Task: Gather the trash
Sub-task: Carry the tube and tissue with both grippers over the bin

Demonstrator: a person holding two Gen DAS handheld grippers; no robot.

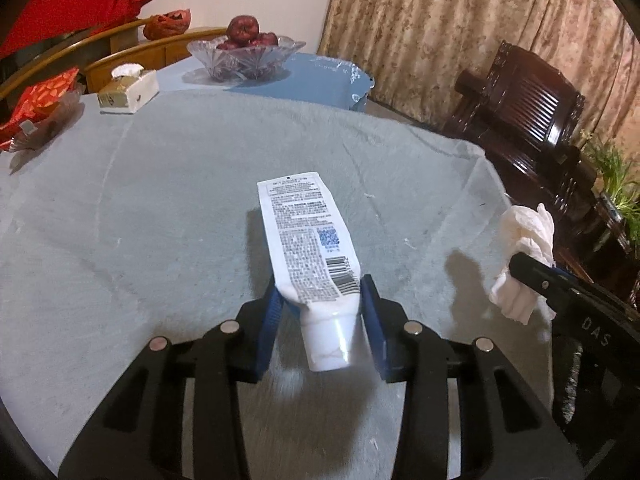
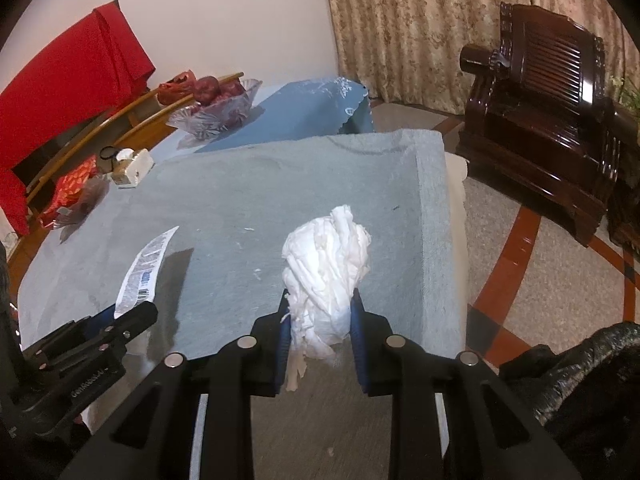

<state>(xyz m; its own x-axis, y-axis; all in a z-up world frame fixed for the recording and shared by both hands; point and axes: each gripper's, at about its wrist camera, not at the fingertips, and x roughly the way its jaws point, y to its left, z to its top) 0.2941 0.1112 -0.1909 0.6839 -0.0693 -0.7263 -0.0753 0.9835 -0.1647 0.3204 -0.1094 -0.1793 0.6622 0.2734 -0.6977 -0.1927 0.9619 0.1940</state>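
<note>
A white squeeze tube [image 1: 310,248] with small print and a barcode sticks up and forward from my left gripper [image 1: 322,304], whose blue pads are shut on its lower end, just above the grey-blue towel-covered table [image 1: 160,200]. A crumpled white tissue wad [image 2: 326,276] is clamped in my right gripper [image 2: 320,312], also lifted off the table. From the right wrist view the tube [image 2: 142,276] shows edge-on at lower left, and the tissue wad [image 1: 524,248] appears at the right in the left wrist view.
A glass fruit bowl [image 1: 244,54] with red fruit, a tissue box [image 1: 128,88] and a red snack bag [image 1: 44,104] stand along the table's far and left sides. A dark wooden armchair [image 2: 552,116] stands to the right. A black trash bag [image 2: 580,384] shows at lower right.
</note>
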